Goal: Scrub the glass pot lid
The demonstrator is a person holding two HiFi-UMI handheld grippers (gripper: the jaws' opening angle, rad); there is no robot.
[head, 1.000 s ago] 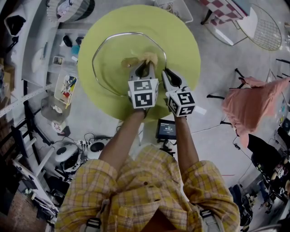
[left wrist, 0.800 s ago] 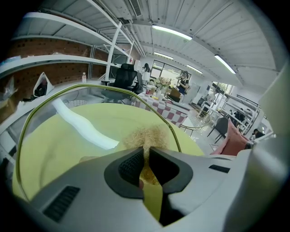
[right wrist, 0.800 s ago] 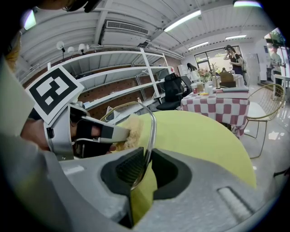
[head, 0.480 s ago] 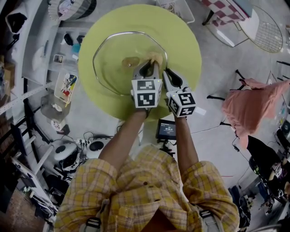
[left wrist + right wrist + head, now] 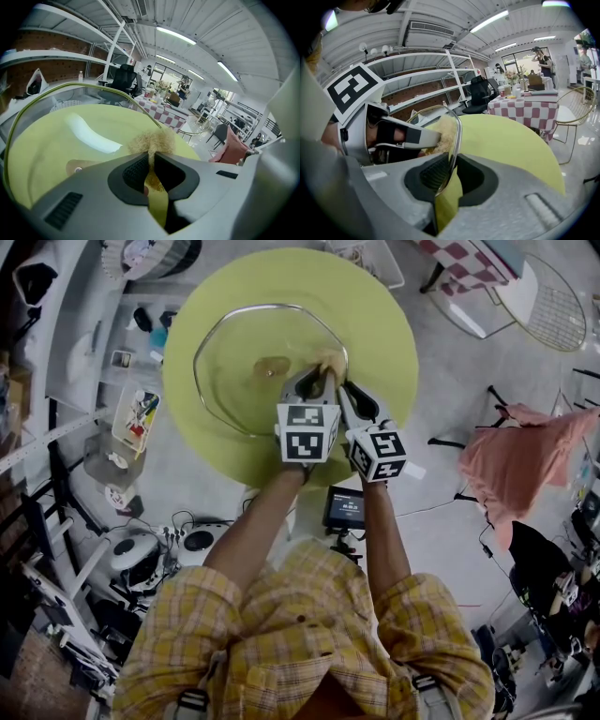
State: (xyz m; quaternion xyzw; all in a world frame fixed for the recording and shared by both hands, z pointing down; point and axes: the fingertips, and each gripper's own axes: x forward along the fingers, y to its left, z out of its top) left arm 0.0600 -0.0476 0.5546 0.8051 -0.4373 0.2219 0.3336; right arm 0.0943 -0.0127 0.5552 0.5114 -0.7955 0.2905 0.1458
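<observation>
Right gripper (image 5: 345,390) pinches the rim of the glass pot lid (image 5: 234,357), upper centre of the head view, over the green desk (image 5: 384,324). Left gripper (image 5: 314,379) clamps a tan scrubber (image 5: 328,362) against the glass. The danger is that hard rubbing could pull that slick rim (a thin bite) out of the jaws.

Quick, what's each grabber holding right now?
Left gripper: shut on the scrubber.
Right gripper: shut on the lid, at its rim.
</observation>
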